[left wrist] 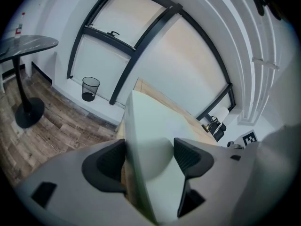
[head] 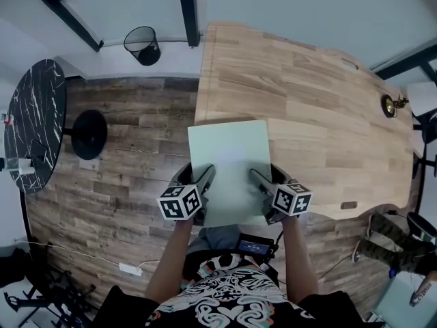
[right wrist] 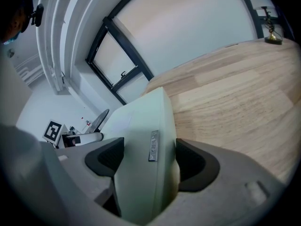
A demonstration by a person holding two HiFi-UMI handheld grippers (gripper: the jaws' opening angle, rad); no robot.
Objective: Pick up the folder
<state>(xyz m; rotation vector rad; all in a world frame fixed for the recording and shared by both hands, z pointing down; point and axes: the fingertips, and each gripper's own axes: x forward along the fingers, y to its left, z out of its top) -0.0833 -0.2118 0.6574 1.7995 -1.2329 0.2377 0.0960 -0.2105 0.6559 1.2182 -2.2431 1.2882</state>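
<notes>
Folder (head: 229,166), pale green, its long axis running away from us, overhangs the near-left corner of the table (head: 321,115). At left, the left gripper (head: 199,183) has its fingers (left wrist: 188,155) clamped on the near edge. At right, the right gripper (head: 263,183) pinches that same edge. We judge both equally near.

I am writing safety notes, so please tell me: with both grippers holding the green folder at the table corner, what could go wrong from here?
1. The left gripper and right gripper pinch only the near edge of the green folder, so its far end may sag or fall open.
2. It bows between the left jaws, so that grip could slip.
3. Its far edge overlaps the wooden table and might catch there.
</notes>
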